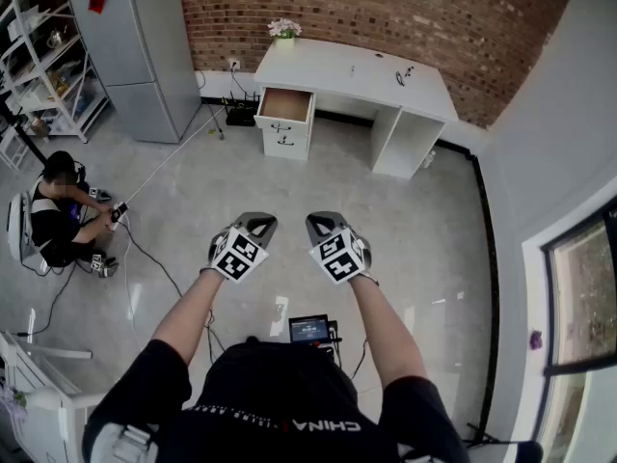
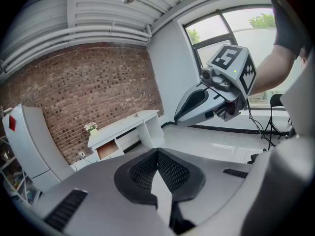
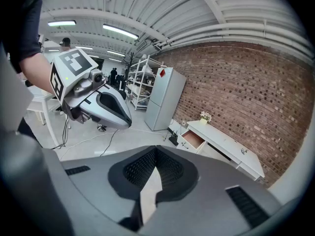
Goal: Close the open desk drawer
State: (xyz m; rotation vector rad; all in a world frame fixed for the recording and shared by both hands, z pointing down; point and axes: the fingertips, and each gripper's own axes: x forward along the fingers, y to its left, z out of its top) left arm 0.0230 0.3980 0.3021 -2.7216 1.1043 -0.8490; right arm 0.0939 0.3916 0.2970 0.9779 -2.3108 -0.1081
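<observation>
A white desk (image 1: pixel 357 70) stands against the brick wall at the far side of the room. Its top left drawer (image 1: pixel 286 106) is pulled out, showing a brown inside; the drawer (image 2: pixel 107 150) (image 3: pixel 193 139) also shows small in both gripper views. My left gripper (image 1: pixel 258 222) and right gripper (image 1: pixel 323 222) are held side by side in front of me, far from the desk. Both are shut with nothing between the jaws: the left gripper (image 2: pixel 157 151) and the right gripper (image 3: pixel 156 149) each show their pads meeting at the tip.
A grey fridge (image 1: pixel 145 46) and white shelving (image 1: pixel 39 56) stand at the back left. A person (image 1: pixel 58 220) sits on the floor at left, with a cable (image 1: pixel 164 162) running across the floor toward the desk. A flower pot (image 1: pixel 284 30) sits on the desk.
</observation>
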